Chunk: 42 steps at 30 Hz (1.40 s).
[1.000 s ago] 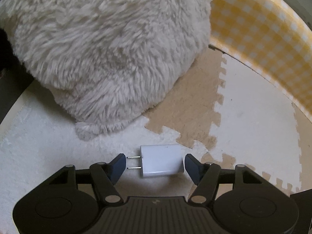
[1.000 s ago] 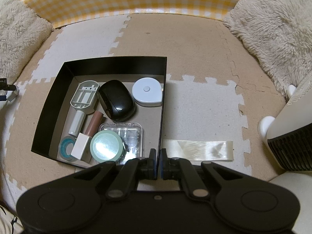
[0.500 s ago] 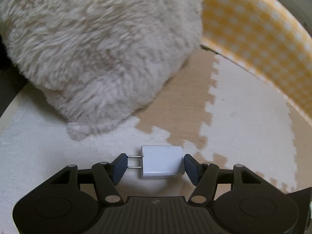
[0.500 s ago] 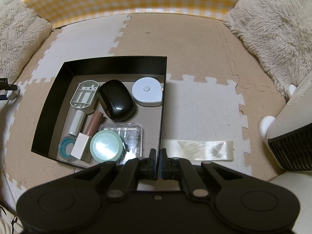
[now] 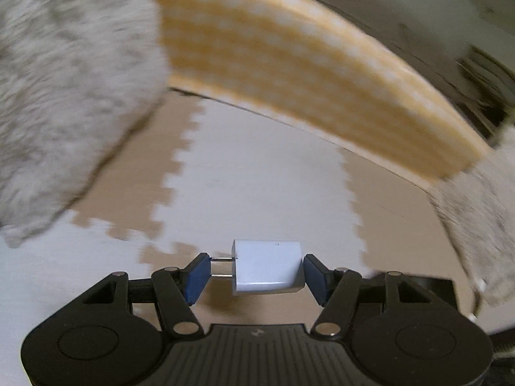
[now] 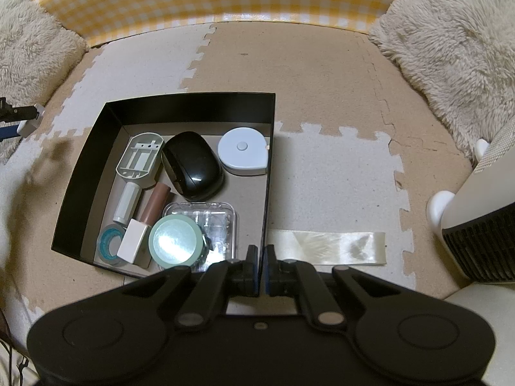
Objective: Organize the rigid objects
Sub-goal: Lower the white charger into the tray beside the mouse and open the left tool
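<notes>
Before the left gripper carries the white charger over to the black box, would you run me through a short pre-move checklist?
1. Grip on the white charger: ok. The left gripper pinches it end to end, one pad on the prong tips, the other on the flat back.
2. Charger clear of the mat: ok, lifted.
3. Grip security: cannot tell; the thin prongs give little contact, so it might pivot.
4. Free spot in the black box: ok, bare floor below the white tape measure.
5. Right gripper out of the way: not ok; shut and empty, at the box's near right corner.
</notes>
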Available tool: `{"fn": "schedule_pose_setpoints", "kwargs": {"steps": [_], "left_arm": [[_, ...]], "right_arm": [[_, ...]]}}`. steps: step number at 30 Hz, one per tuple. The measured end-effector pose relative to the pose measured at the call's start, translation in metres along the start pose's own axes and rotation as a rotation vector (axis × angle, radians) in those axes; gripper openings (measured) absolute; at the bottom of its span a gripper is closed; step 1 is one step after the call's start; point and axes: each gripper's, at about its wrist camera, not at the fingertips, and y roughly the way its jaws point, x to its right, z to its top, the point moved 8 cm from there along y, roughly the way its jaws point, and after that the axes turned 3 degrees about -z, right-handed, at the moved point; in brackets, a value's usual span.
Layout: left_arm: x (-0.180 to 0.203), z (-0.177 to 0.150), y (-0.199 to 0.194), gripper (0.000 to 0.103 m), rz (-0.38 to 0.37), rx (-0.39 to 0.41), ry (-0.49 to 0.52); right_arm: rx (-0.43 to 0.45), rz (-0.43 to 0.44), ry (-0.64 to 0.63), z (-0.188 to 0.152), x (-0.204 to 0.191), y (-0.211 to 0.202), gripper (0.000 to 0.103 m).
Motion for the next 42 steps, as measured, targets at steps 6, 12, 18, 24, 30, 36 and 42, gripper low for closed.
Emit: {"fn": "schedule_pose_setpoints", "kwargs": {"steps": [6,12,18,24,30,36,42], "left_arm": [[0.060,-0.018,-0.003,0.064,-0.112,-0.037,0.158],[0.109,-0.043,-0.008,0.064,-0.200,-0.073,0.338],[0.139,-0.066,-0.005,0.064,-0.274,-0.124,0.329],[0.171,-0.084,0.006,0.064,-0.352,-0.165,0.253],[0.200,-0.101,0.026,0.064,-0.387,-0.194,0.166],[0.226,-0.113,0.049,0.064,-0.392,-0.206,0.086],[0.229,-0.119,0.068,0.064,-0.334,-0.204,0.023]], "right_arm": [[0.000,0.000,-0.002,0.000,0.000,0.001,0.004],[-0.001,-0.001,-0.003,0.000,0.000,0.001,0.004],[-0.001,-0.006,-0.008,0.000,0.000,0.000,0.004],[-0.002,-0.009,-0.012,0.001,-0.001,0.000,0.004],[-0.004,-0.013,-0.015,0.001,0.000,-0.001,0.004],[-0.003,-0.008,-0.011,0.001,-0.001,-0.001,0.004],[-0.004,-0.010,-0.012,0.002,-0.002,-0.001,0.004]]}}
